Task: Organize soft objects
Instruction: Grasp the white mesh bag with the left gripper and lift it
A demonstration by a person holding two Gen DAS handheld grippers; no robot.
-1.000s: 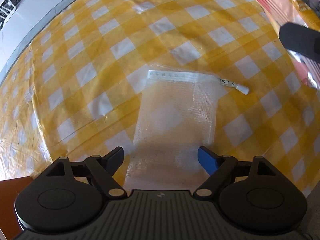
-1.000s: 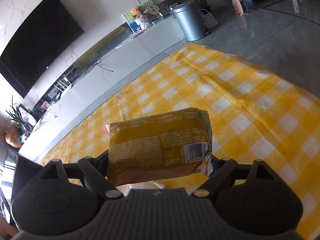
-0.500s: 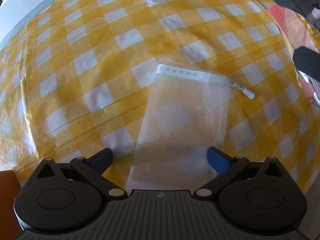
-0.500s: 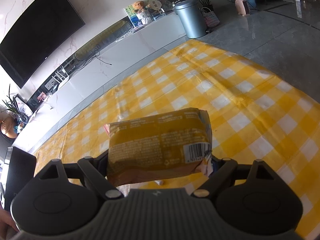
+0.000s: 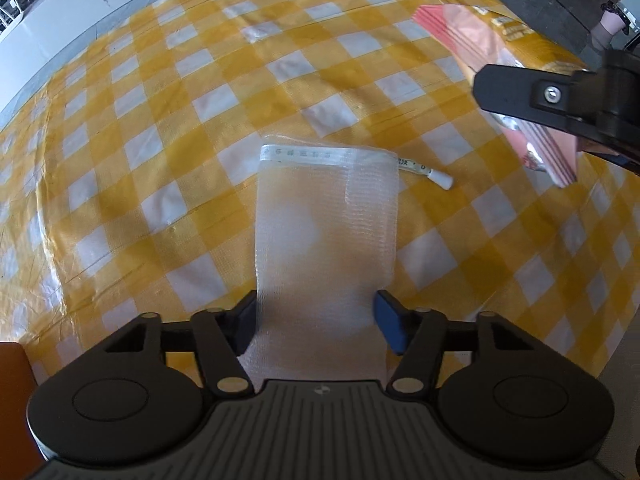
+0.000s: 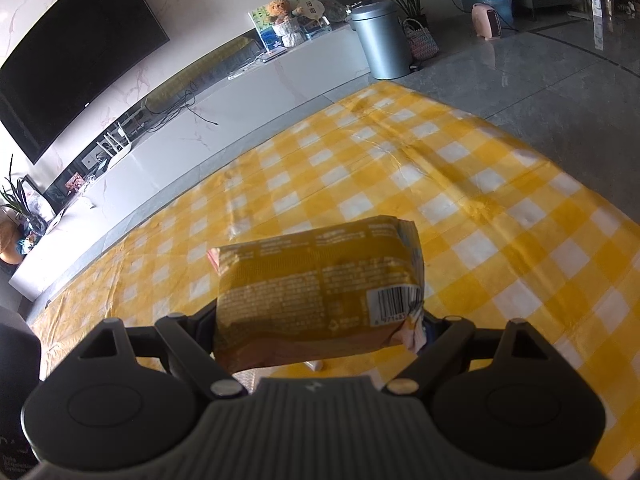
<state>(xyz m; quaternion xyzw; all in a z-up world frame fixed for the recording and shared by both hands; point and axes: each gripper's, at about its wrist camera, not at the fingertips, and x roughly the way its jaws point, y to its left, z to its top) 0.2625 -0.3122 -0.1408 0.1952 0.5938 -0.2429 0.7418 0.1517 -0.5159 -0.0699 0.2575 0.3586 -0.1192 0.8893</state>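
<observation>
A white mesh pouch [image 5: 326, 236] with a drawstring toggle [image 5: 438, 178] lies flat on the yellow checked tablecloth [image 5: 160, 120]. My left gripper [image 5: 316, 322] is open, low over the cloth, one finger on each side of the pouch's near end. My right gripper [image 6: 320, 324] is shut on a yellow snack packet [image 6: 320, 284] and holds it above the cloth. The packet [image 5: 500, 64] and one right finger [image 5: 532, 92] also show at the upper right of the left wrist view.
The cloth's [image 6: 440, 200] far edge meets grey floor. Beyond it stand a white TV cabinet [image 6: 200, 120], a grey bin [image 6: 384, 44] and a pink heater [image 6: 486, 20]. An orange-brown object [image 5: 16, 400] sits at the left wrist view's lower left.
My left gripper has narrowed around the pouch's near end and shifted slightly. My right gripper with the packet has come further into the left wrist view, closer to the pouch.
</observation>
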